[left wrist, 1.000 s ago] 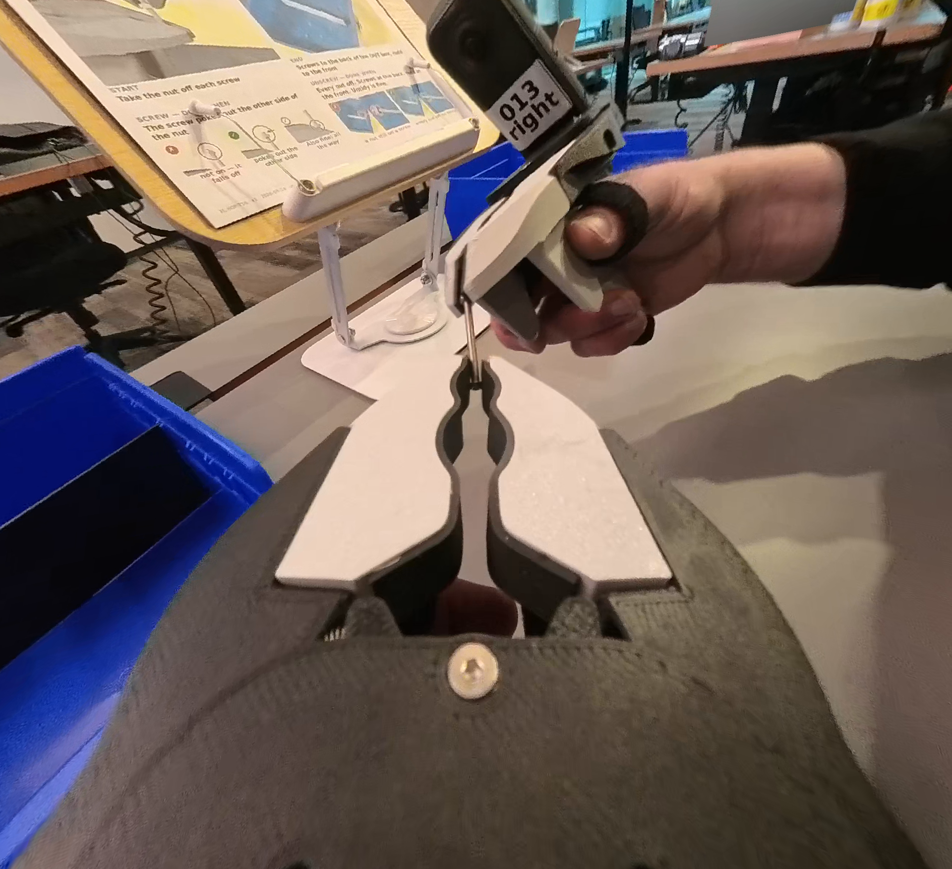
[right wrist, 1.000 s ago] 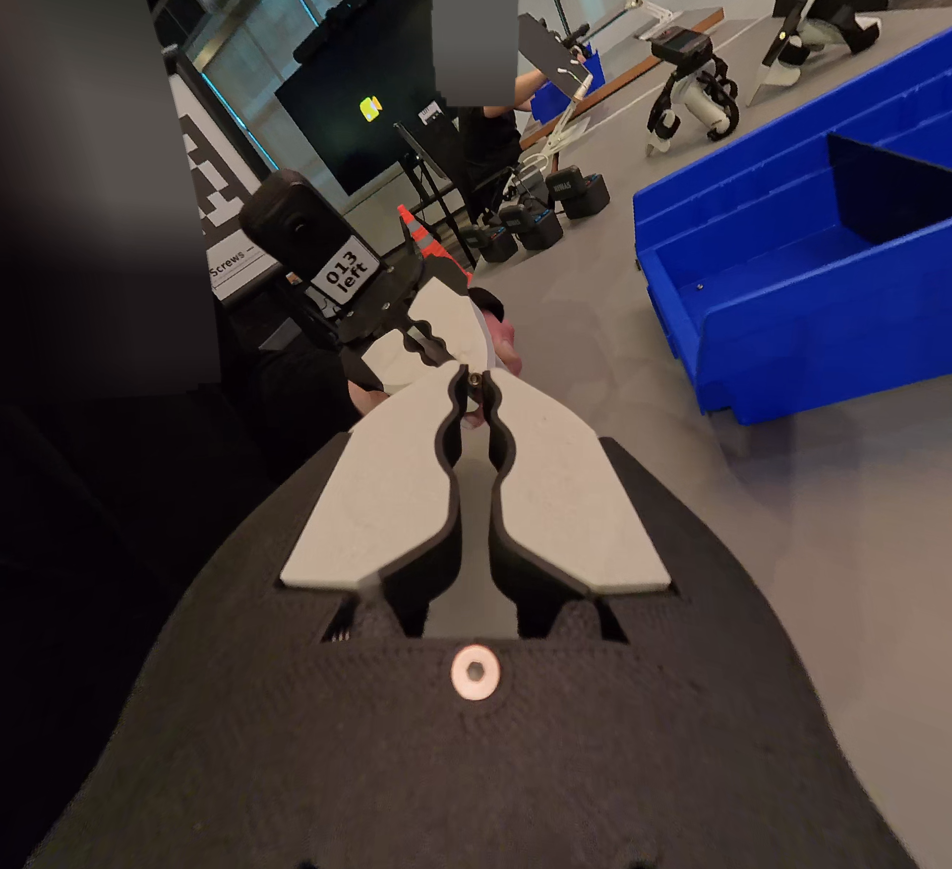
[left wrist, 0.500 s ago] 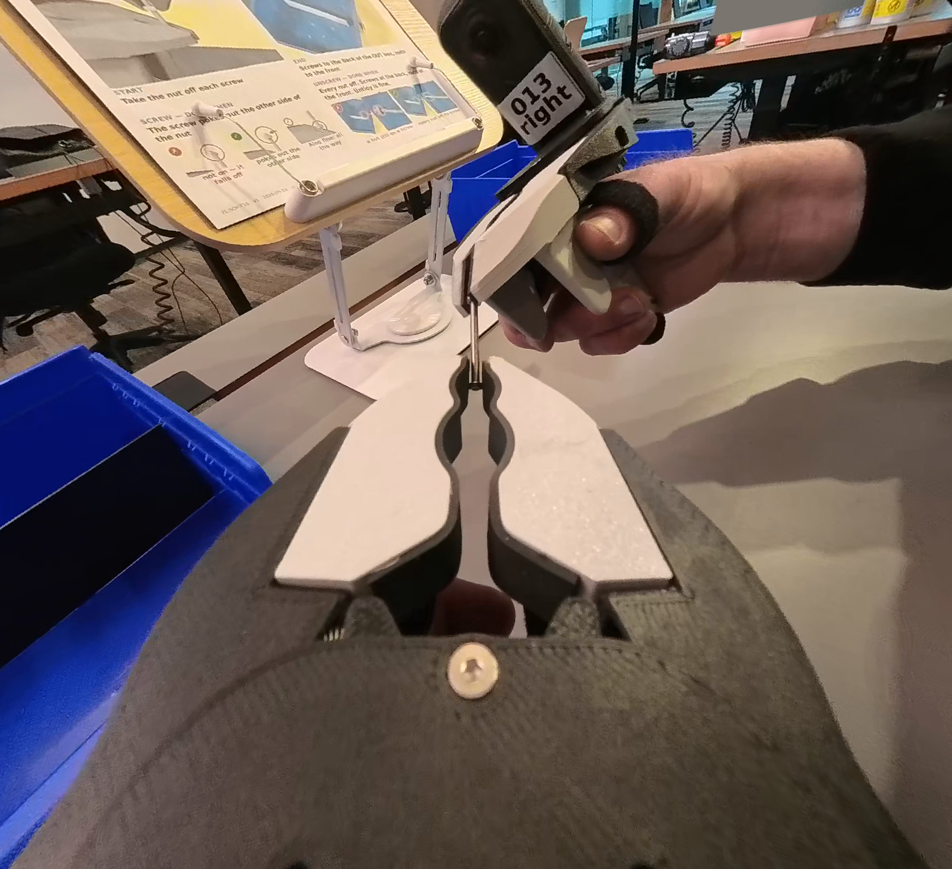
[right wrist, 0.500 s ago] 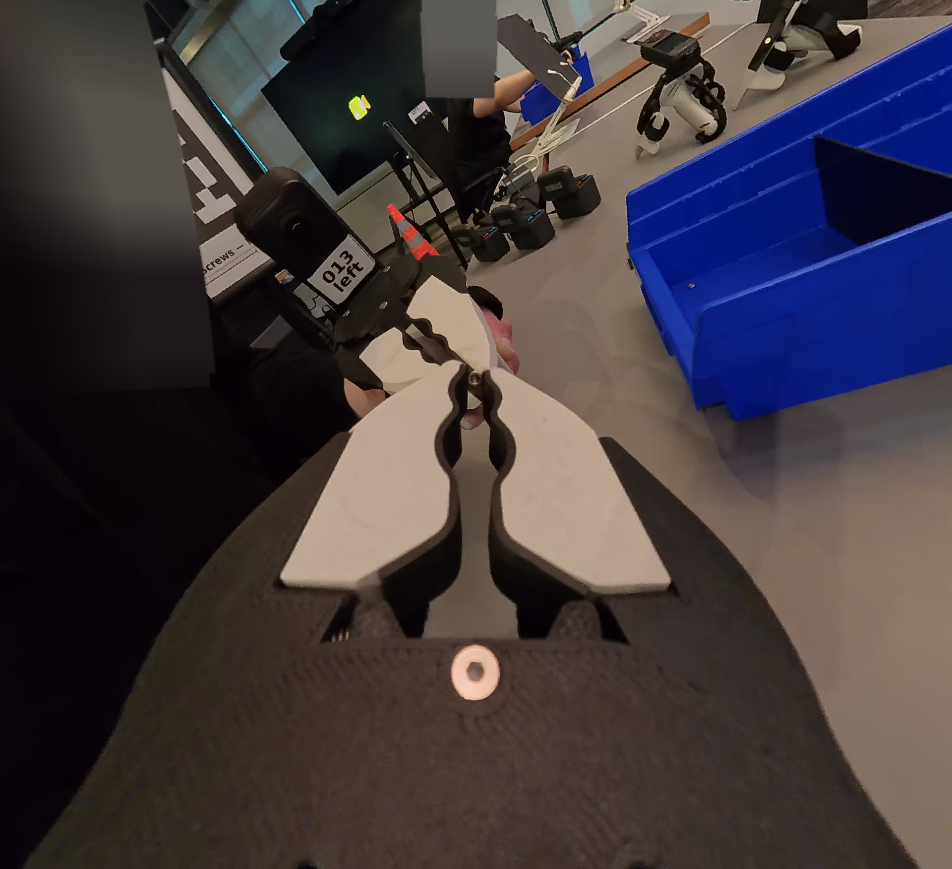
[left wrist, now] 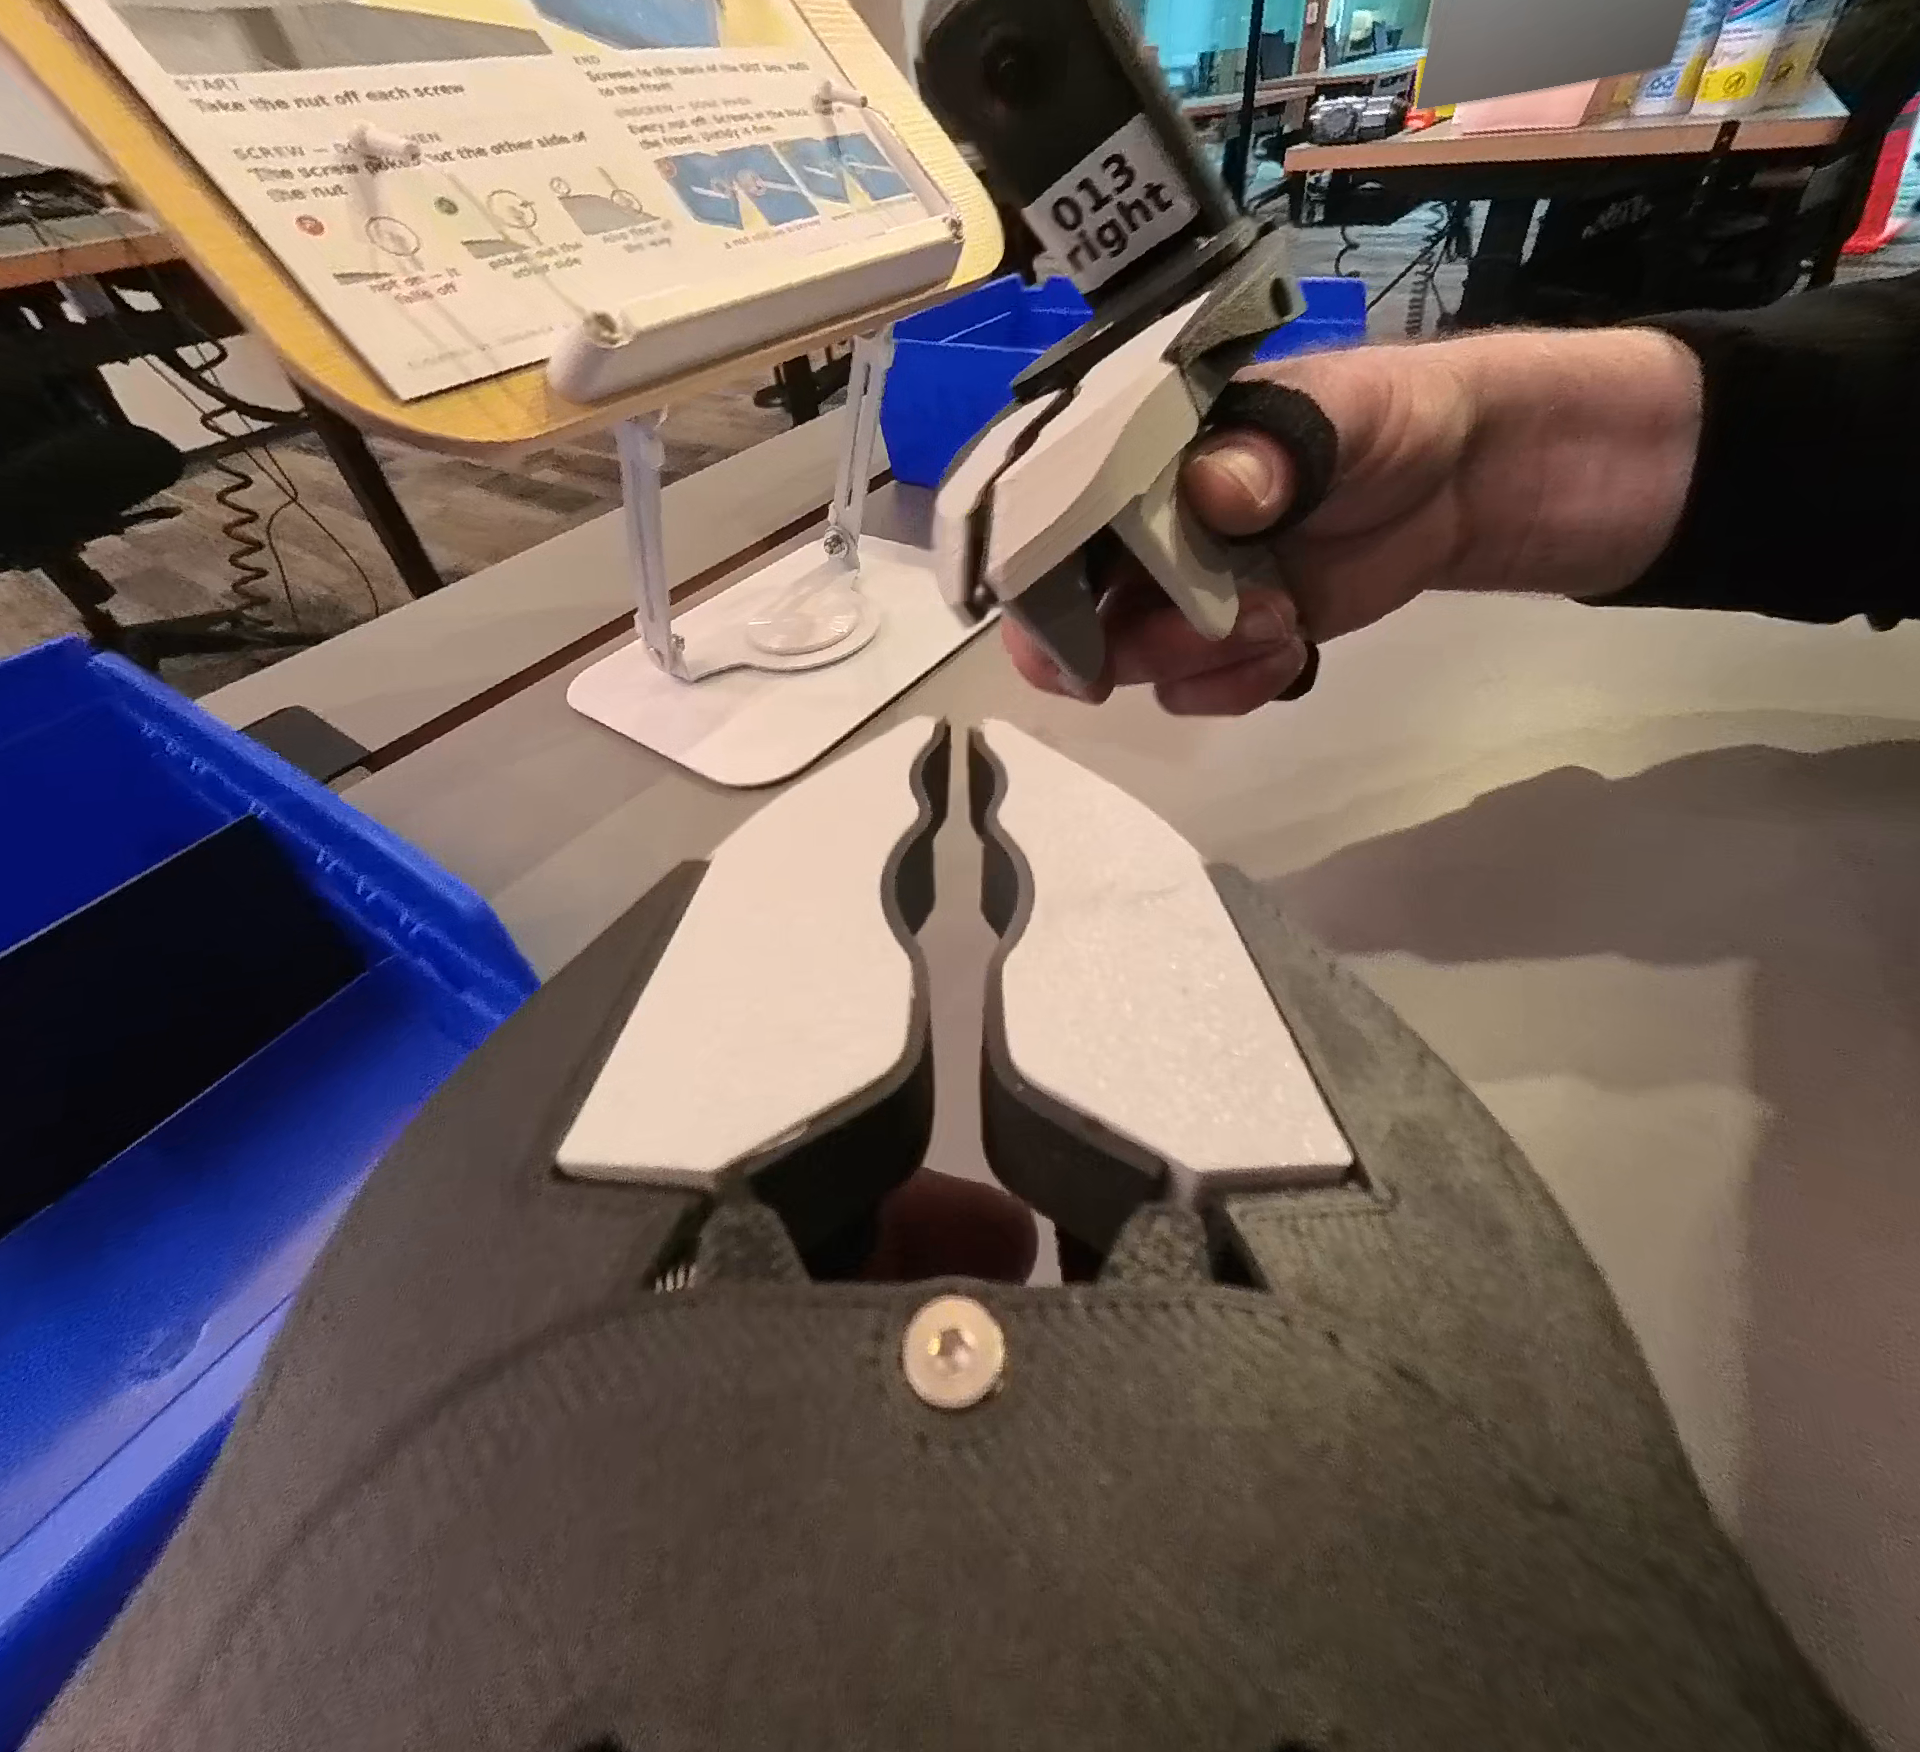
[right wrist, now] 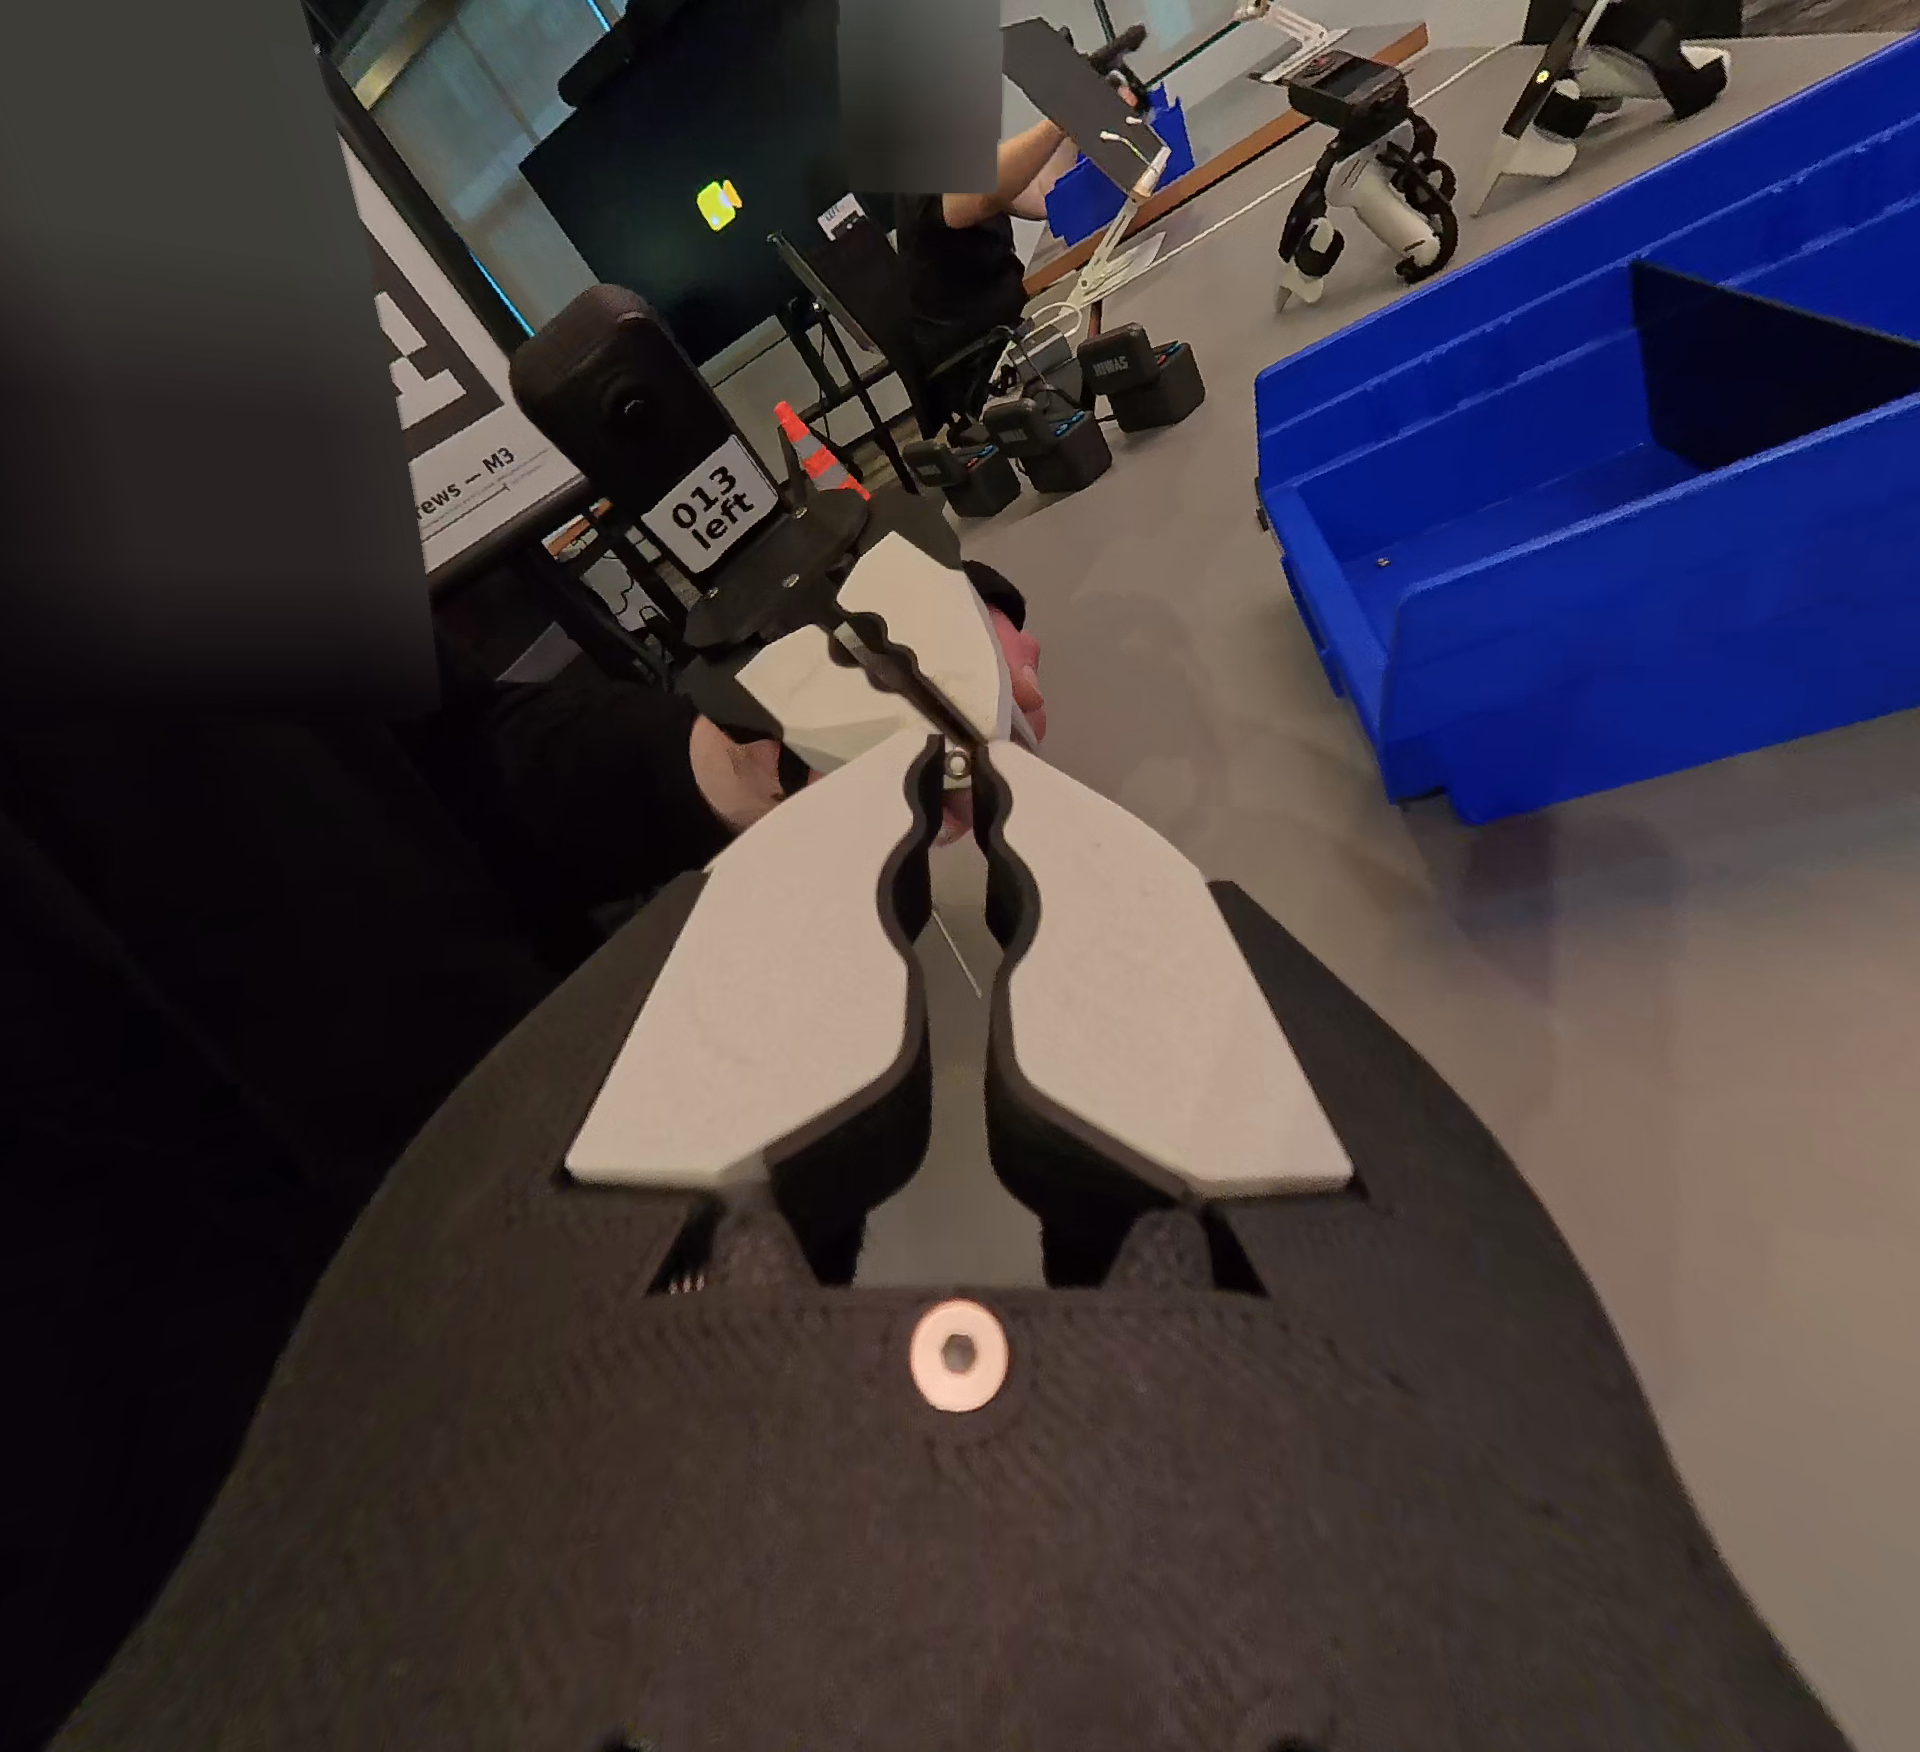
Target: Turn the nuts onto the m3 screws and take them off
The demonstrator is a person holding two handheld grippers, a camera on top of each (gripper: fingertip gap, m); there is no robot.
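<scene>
The right hand-held gripper (right wrist: 962, 750) pinches a tiny, light, slippery steel piece (right wrist: 955, 766) at its tips, while whether the near left hand-held gripper (left wrist: 957, 734) grips anything I cannot tell.

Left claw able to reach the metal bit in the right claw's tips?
Likely yes: left claw sits right beside the small metal piece pinched in right claw, nothing between them.

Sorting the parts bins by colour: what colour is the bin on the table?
Solid blue. The bin shows best in the right wrist view, with a dark divider inside.
</scene>
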